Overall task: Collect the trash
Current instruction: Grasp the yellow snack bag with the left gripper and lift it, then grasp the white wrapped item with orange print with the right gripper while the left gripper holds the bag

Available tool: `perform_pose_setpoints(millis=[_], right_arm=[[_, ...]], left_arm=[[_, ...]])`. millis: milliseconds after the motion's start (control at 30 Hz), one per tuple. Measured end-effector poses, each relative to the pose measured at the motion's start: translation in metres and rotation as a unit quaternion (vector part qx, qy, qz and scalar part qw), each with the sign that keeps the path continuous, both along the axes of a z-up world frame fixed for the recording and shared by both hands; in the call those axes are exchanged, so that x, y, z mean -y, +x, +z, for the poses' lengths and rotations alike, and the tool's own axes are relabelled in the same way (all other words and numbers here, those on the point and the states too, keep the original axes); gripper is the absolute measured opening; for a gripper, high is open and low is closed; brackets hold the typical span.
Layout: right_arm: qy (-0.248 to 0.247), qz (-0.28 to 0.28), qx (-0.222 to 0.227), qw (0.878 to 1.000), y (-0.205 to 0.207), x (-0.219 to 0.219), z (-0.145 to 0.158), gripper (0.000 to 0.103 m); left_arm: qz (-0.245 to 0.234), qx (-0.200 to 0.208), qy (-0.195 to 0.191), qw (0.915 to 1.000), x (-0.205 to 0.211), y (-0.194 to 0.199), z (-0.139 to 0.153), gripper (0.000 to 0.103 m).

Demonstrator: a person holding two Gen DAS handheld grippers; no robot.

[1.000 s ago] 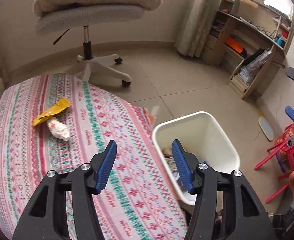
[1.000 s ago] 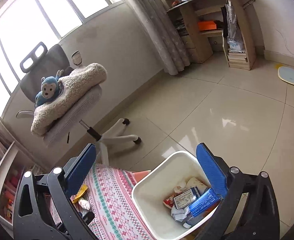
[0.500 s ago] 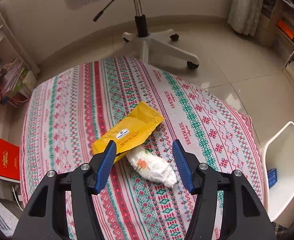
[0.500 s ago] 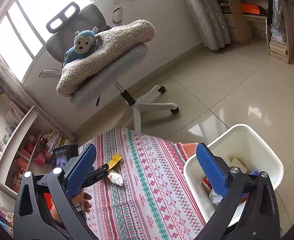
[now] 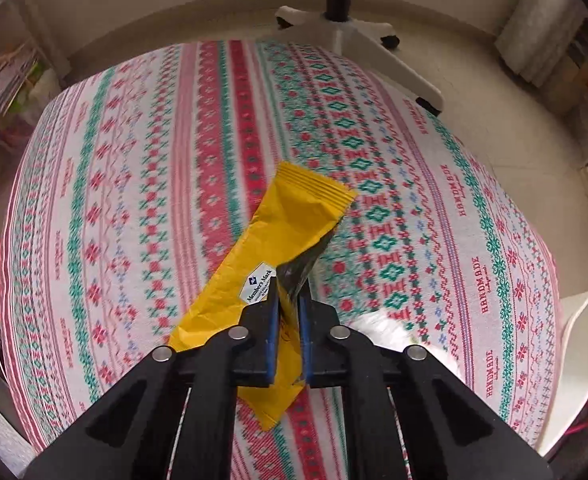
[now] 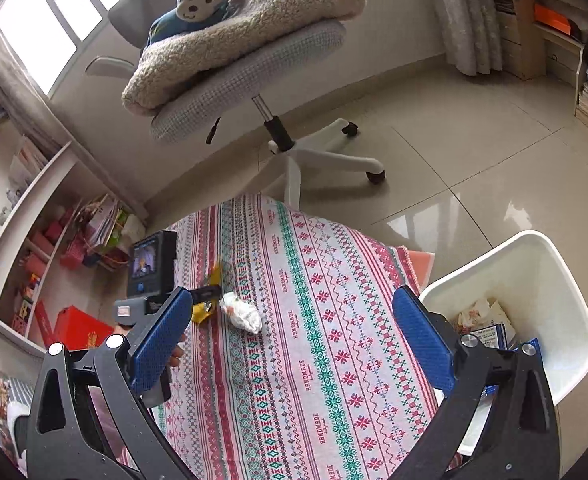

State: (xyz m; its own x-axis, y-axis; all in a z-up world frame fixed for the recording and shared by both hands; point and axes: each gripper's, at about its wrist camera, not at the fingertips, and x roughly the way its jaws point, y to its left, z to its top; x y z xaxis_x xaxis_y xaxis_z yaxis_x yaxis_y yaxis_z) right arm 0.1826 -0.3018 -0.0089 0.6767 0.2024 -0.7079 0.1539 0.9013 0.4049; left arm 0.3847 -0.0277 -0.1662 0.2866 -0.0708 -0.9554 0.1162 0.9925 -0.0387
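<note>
The yellow snack wrapper [image 5: 290, 236] is a long, flat, crinkled foil packet with a ribbed sealed end and a small white label, pinched near its lower part between the blue fingers [image 5: 272, 332] and angled up and away over the patterned worktop [image 5: 134, 184]. The crumpled white tissue wad [image 6: 241, 313], with faint orange marks, lies on the cloth just beside the wrapper. The white plastic bin [image 6: 541, 264] stands off the worktop's edge on the floor, open-topped, holding paper scraps and a blue-and-white carton.
</note>
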Motion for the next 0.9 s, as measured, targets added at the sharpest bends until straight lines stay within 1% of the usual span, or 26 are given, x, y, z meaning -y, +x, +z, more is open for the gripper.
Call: perform_pose_setpoints(millis=[133, 267, 367, 433, 500, 600, 633, 667, 733, 767, 800, 833, 900], right_arm=[[-0.023, 0.032, -0.022, 0.999, 0.007, -0.024, -0.012, 0.096], [-0.071, 0.075, -0.043, 0.994, 0.018, -0.052, -0.027, 0.096], [-0.145, 0.129, -0.051, 0.98, 0.036, -0.088, -0.045, 0.096], [-0.163, 0.172, -0.072, 0.969, 0.047, -0.11, -0.061, 0.096], [-0.168, 0.206, -0.088, 0.96, 0.06, -0.13, -0.075, 0.096], [-0.214, 0.241, -0.082, 0.943, 0.075, -0.16, -0.089, 0.096], [-0.221, 0.249, -0.077, 0.94, 0.08, -0.167, -0.091, 0.096], [-0.222, 0.255, -0.075, 0.938, 0.085, -0.172, -0.094, 0.096], [-0.217, 0.257, -0.077, 0.939, 0.096, -0.179, -0.1, 0.095], [-0.217, 0.256, -0.073, 0.939, 0.1, -0.181, -0.103, 0.092], [-0.221, 0.258, -0.067, 0.938, 0.104, -0.183, -0.106, 0.088], [-0.23, 0.258, -0.063, 0.936, 0.107, -0.185, -0.111, 0.086], [-0.238, 0.255, -0.073, 0.934, 0.115, -0.186, -0.123, 0.085]], left_arm=[[0.039, 0.014, -0.043, 0.9982, -0.048, -0.029, 0.021, 0.005], [0.08, 0.033, -0.082, 0.9929, -0.088, -0.079, 0.052, 0.003], [0.109, 0.058, -0.11, 0.9862, -0.111, -0.124, 0.083, 0.003], [0.131, 0.074, -0.13, 0.9799, -0.125, -0.151, 0.101, 0.003], [0.153, 0.09, -0.149, 0.9728, -0.138, -0.181, 0.117, 0.003], [0.173, 0.105, -0.194, 0.9599, -0.148, -0.214, 0.129, 0.003], [0.177, 0.115, -0.203, 0.9563, -0.151, -0.222, 0.13, 0.003], [0.182, 0.127, -0.2, 0.9545, -0.153, -0.228, 0.13, 0.003], [0.196, 0.15, -0.171, 0.9538, -0.155, -0.24, 0.128, 0.003], [0.202, 0.151, -0.168, 0.953, -0.16, -0.237, 0.124, 0.003], [0.205, 0.15, -0.174, 0.9515, -0.163, -0.238, 0.124, 0.003], [0.202, 0.152, -0.179, 0.9509, -0.166, -0.237, 0.125, 0.003], [0.203, 0.166, -0.165, 0.9508, -0.172, -0.237, 0.131, 0.003]])
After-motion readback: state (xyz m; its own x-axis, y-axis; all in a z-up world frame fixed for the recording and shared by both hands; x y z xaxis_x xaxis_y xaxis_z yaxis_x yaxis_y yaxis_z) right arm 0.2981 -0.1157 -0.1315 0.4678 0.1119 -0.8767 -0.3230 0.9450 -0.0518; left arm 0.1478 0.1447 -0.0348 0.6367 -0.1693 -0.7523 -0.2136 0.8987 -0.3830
